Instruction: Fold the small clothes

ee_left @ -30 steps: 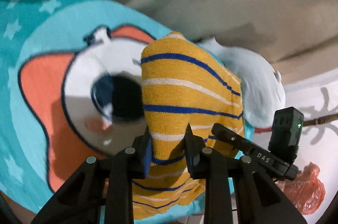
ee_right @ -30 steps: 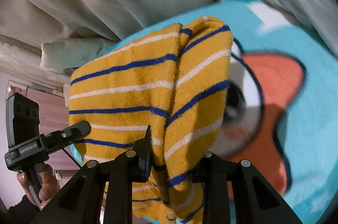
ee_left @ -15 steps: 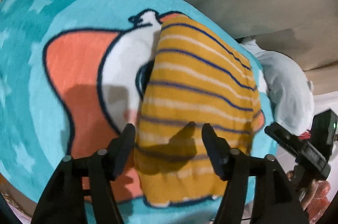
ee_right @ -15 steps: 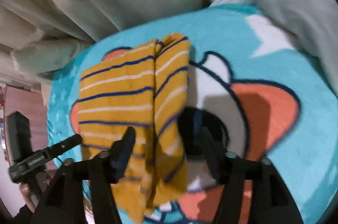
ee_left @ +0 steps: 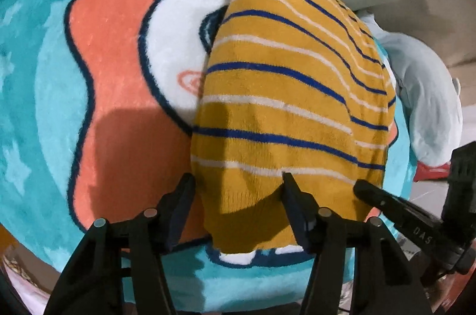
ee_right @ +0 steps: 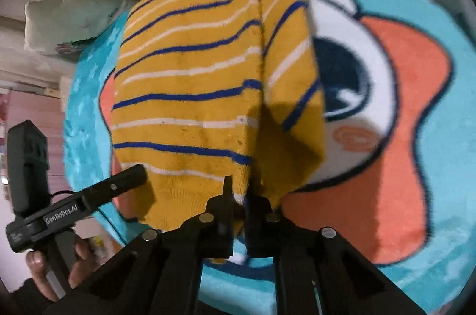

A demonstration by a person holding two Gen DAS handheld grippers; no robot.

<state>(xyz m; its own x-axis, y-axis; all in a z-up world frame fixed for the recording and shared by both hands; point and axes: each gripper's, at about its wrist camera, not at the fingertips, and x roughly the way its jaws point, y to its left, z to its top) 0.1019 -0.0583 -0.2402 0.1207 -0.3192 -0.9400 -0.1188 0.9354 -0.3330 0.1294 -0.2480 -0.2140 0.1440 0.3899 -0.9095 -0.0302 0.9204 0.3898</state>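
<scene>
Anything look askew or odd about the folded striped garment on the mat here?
The yellow striped garment lies folded on the round cartoon mat, but unevenly: in the right wrist view a narrower flap sits askew beside the main panel, its stripes slanting. No damage shows.

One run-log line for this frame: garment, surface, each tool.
garment: striped yellow garment folded, lying on teal cartoon blanket | left tool: closing, straddling near edge | right tool: shut at near edge, grip unclear

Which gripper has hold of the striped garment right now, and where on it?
The right gripper pinches the near hem of the yellow striped garment. The left gripper straddles that hem, jaws closing, not yet gripping.
</scene>
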